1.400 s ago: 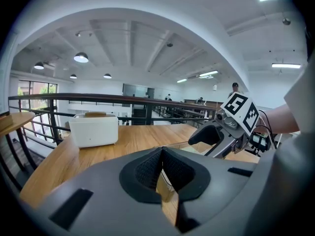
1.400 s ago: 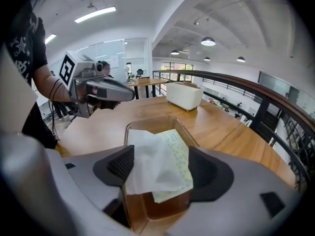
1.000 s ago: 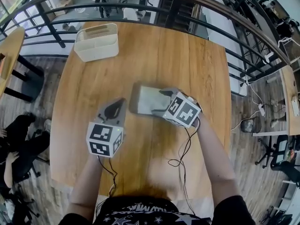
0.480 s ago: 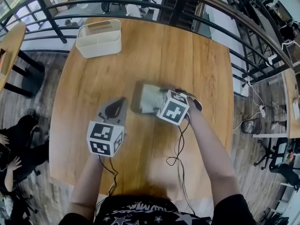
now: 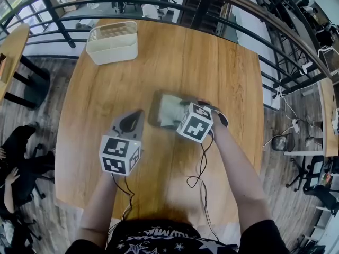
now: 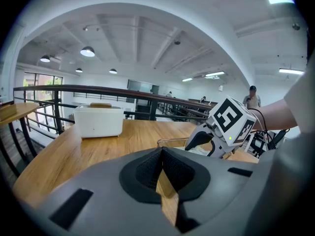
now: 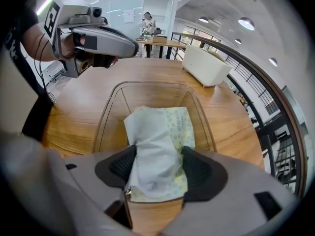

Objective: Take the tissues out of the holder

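A clear plastic holder (image 5: 156, 102) lies in the middle of the wooden table, with a pale patterned pack of tissues (image 5: 169, 108) inside. In the right gripper view the tissues (image 7: 162, 132) fill the holder (image 7: 109, 107), and a white sheet bunches up between the jaws. My right gripper (image 7: 156, 163) is shut on that sheet, and it reaches into the holder from the right in the head view (image 5: 179, 116). My left gripper (image 5: 136, 115) hovers just left of the holder, shut and empty. Its dark pads meet in the left gripper view (image 6: 161, 173).
A white ribbed box (image 5: 112, 43) stands at the table's far left corner, also in view as the white box (image 6: 98, 121). A black railing (image 5: 222, 23) curves past the table's far and right edges. Cables hang from both grippers toward my body.
My right gripper has shifted a little left, further over the holder and onto the tissues. The left gripper has stayed where it was.
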{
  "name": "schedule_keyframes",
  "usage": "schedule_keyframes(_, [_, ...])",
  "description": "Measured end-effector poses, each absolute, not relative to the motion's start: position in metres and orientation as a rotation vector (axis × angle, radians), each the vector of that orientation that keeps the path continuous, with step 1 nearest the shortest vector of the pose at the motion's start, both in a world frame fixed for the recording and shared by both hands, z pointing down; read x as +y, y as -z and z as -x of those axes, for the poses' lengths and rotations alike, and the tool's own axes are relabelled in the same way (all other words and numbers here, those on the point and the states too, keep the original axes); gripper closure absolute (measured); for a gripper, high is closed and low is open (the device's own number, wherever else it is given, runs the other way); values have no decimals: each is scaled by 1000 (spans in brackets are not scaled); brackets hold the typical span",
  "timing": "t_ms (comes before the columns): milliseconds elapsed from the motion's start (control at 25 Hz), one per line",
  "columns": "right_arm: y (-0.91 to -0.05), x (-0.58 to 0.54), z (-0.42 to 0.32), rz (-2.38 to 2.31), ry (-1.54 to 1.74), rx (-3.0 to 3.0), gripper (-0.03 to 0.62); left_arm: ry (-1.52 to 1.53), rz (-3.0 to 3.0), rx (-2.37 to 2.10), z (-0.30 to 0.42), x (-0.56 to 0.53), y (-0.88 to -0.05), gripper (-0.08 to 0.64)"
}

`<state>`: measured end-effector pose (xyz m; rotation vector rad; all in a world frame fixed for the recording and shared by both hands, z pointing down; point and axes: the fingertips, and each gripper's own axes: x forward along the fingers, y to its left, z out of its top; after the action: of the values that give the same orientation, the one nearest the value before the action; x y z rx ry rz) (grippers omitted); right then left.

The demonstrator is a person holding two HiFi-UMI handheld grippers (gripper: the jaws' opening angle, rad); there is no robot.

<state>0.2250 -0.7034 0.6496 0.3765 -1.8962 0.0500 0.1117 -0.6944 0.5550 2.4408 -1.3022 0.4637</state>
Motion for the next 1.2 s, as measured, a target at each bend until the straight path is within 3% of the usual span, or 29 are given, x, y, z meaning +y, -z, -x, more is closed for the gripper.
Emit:
schedule_keyframes(320, [-645,-699,-224,-389,-32,-1906,367,-459,-2446,-1316,-106,-692,-549,554])
schedule_keyframes(1080, [-610,-685,-220,-498,104,-1922,448,-426,-2453,-1345,-93,-680,-526,554])
schedule_keyframes(1120, [-603,-687,-220,-530,126,-1925,474,-423,-2454,-1346,-92,-679,-525,554])
schedule_keyframes(1160, [-597,-690,-219,-562,148,-1923,571,-419,-2454,-1347,-90,-678,-523,554])
schedule_keyframes(1200, [-593,-691,-220,-582,163,-1918,571,-415,-2455,-1348,-89,-676,-522,554])
